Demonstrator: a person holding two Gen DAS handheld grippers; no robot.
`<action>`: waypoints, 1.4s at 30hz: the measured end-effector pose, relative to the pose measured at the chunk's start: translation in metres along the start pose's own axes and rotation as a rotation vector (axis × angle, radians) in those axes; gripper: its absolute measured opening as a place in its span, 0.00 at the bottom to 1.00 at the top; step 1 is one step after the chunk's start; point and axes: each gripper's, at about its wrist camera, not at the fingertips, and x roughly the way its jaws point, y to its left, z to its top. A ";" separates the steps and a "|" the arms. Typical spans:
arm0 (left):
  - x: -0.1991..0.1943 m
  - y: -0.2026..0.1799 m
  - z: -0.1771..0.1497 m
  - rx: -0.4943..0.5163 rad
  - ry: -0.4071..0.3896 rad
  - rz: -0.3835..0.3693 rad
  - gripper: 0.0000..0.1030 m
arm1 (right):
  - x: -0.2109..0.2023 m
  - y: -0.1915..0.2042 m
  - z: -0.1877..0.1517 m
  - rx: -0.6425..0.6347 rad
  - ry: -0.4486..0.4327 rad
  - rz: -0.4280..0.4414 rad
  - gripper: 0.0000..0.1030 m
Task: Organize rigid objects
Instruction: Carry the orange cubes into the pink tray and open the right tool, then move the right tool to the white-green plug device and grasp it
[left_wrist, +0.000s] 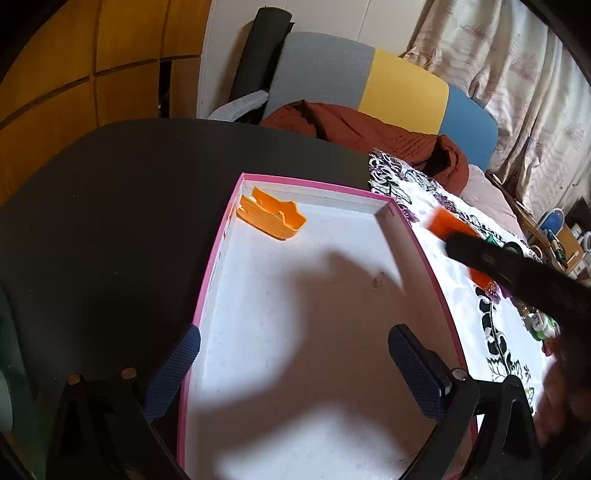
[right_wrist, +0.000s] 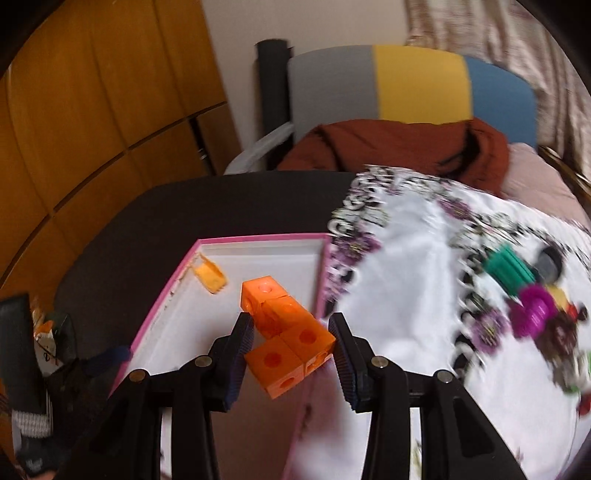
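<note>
Carrying a chain of orange cube blocks (right_wrist: 286, 338), four cubes countable, the right claw (right_wrist: 291, 354) is clamped on its near end; the chain's long axis runs away from the claw toward the far-left corner of the pink-rimmed tray (left_wrist: 212, 258). Tray lies directly below and ahead, so the right hand is nearer. One orange scoop-like piece (left_wrist: 271, 218) sits in that corner. Left claw (left_wrist: 295, 373) stands apart, empty, over the tray's near end. Loose pieces on the floral cloth (right_wrist: 406, 295): too blurred to count.

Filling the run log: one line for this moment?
right hand-held gripper: shut on orange cube chain | over pink-rimmed tray | left hand-held gripper: open, empty
</note>
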 end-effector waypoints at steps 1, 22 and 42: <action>-0.001 0.000 -0.001 0.000 -0.001 0.001 0.99 | 0.009 0.004 0.006 -0.021 0.017 0.012 0.41; -0.023 0.014 -0.012 -0.019 -0.018 -0.035 0.99 | 0.142 0.040 0.056 -0.142 0.229 0.009 0.41; -0.019 0.005 -0.016 -0.034 0.005 -0.061 0.99 | 0.066 0.020 0.046 -0.124 0.072 0.001 0.44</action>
